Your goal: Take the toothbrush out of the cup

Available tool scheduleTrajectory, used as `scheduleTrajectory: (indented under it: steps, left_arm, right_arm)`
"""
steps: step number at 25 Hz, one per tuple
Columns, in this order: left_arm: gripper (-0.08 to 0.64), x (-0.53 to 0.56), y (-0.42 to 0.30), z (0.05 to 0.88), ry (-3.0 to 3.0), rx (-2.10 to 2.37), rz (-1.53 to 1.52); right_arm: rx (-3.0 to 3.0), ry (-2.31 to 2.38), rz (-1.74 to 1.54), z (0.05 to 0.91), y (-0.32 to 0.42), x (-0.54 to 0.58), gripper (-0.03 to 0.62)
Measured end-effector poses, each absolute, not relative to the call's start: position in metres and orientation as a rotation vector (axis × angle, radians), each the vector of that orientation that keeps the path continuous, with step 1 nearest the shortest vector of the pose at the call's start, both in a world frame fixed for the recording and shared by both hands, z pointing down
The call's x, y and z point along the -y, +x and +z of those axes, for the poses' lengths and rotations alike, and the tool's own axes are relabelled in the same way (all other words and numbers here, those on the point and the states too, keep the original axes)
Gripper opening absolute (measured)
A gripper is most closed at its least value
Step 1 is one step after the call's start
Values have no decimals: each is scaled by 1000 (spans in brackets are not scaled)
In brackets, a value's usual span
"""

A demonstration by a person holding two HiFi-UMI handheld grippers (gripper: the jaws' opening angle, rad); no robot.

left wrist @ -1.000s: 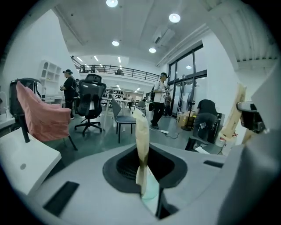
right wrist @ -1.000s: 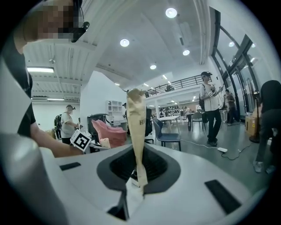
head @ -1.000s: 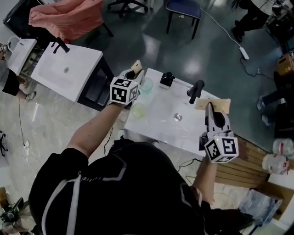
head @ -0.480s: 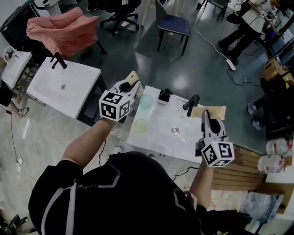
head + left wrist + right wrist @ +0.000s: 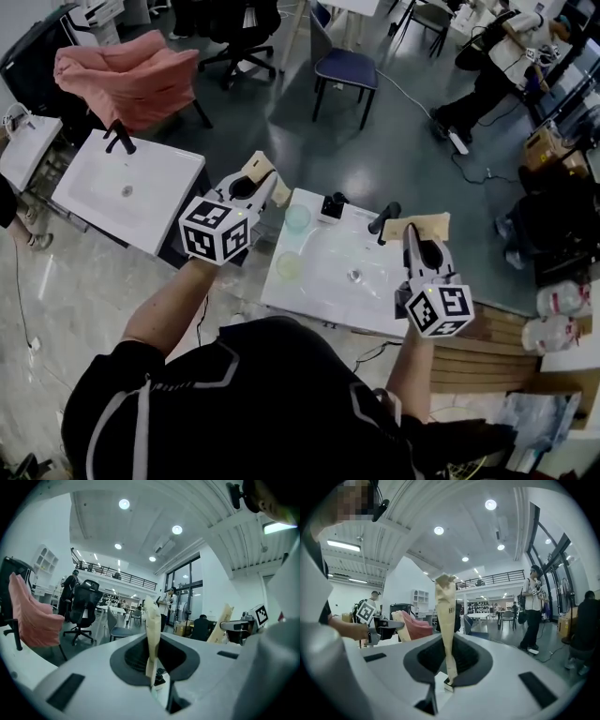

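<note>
On the white sink table (image 5: 323, 291), a pale green cup (image 5: 297, 217) stands at the back left corner and a yellowish cup (image 5: 288, 266) sits nearer me. I cannot make out a toothbrush in either. My left gripper (image 5: 264, 180) hangs in the air above the table's left back corner. Its tan jaws (image 5: 151, 634) are pressed together with nothing between them. My right gripper (image 5: 418, 229) hovers over the table's right side, near the black faucet (image 5: 384, 218). Its tan jaws (image 5: 446, 634) are also shut and empty. Both point level across the room.
A black dispenser (image 5: 330, 204) stands at the table's back edge, and a drain (image 5: 354, 276) sits in the basin. A second white sink (image 5: 127, 187) is to the left, with a pink cloth (image 5: 127, 80) behind it. A blue chair (image 5: 345, 67) and wooden slats (image 5: 487, 342) are nearby.
Both grippers have risen above the table, the left one more and drifting leftward. Their jaws stay shut. The cups have not moved.
</note>
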State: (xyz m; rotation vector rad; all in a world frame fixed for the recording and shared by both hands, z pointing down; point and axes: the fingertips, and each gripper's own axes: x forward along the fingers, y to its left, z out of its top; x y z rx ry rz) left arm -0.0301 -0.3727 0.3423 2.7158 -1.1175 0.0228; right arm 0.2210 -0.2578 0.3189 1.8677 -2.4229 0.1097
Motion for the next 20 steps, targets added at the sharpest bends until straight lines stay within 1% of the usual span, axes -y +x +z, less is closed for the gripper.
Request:
scheduleTrajectory:
  steps: [8,12,20]
  left_arm:
    - [34,356,-61,320,2749,1202,48]
    - [34,353,-72,304,2751,1266,-22]
    - [34,340,-67,297,2826,1284,19]
  right_arm:
    - [2421,1867,106,308,209,257,31]
    - [2419,1883,134,310,209,255,31]
    - [2400,1875,169,319,207,253,31]
